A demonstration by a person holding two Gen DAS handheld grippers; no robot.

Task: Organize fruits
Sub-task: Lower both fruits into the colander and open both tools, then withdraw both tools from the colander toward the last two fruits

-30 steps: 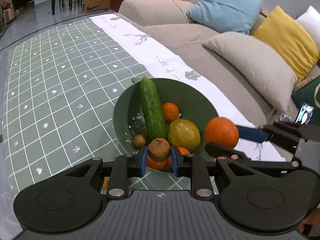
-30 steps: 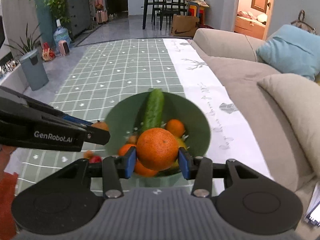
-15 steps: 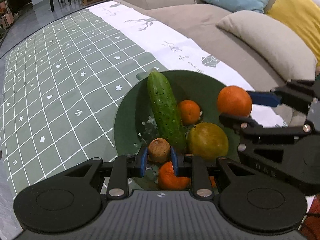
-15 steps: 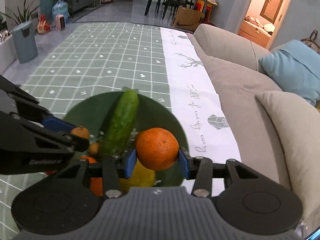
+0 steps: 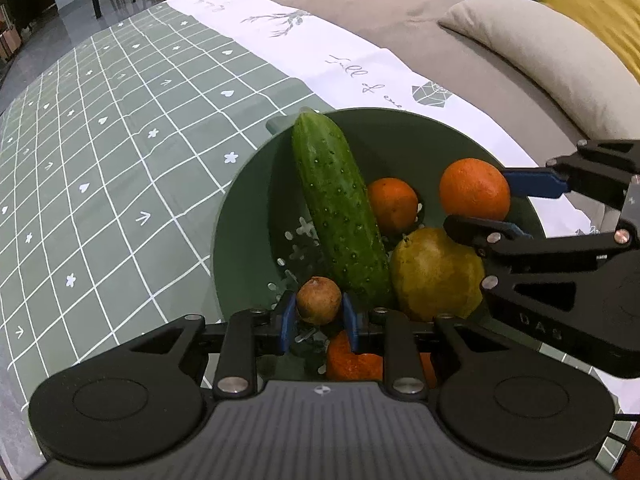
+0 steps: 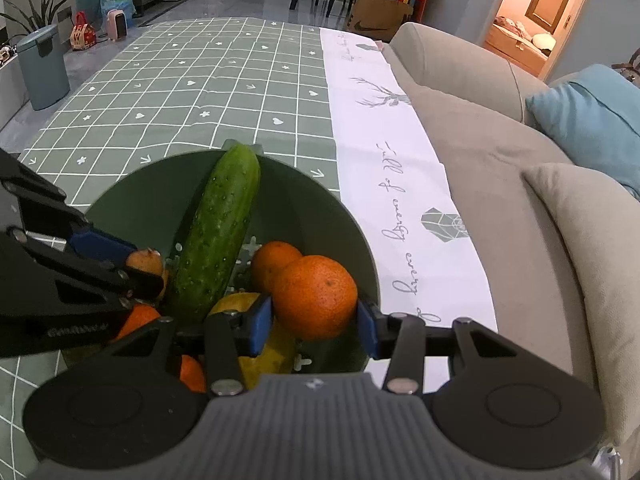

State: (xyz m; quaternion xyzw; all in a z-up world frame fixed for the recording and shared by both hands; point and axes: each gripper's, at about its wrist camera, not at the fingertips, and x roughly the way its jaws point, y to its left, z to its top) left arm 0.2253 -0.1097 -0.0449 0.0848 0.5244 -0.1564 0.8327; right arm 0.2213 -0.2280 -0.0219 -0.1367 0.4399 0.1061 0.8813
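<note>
A green bowl on the checked tablecloth holds a cucumber, a yellow-green pear and oranges. My left gripper hangs low over the bowl's near side. A small brown fruit sits between its blue pads, which still touch it as the jaws are opening. My right gripper is shut on a large orange just above the bowl's right side, next to the pear. Each gripper shows in the other's view, the right gripper crossing in from the right.
The green checked cloth spreads left and beyond the bowl, with a white runner along its right edge. A beige sofa with cushions lies right of that. A grey bin and chairs stand far off.
Both grippers have come down and in over the bowl, each with its fruit still between the pads. The bowl and its contents now fill more of both views.
</note>
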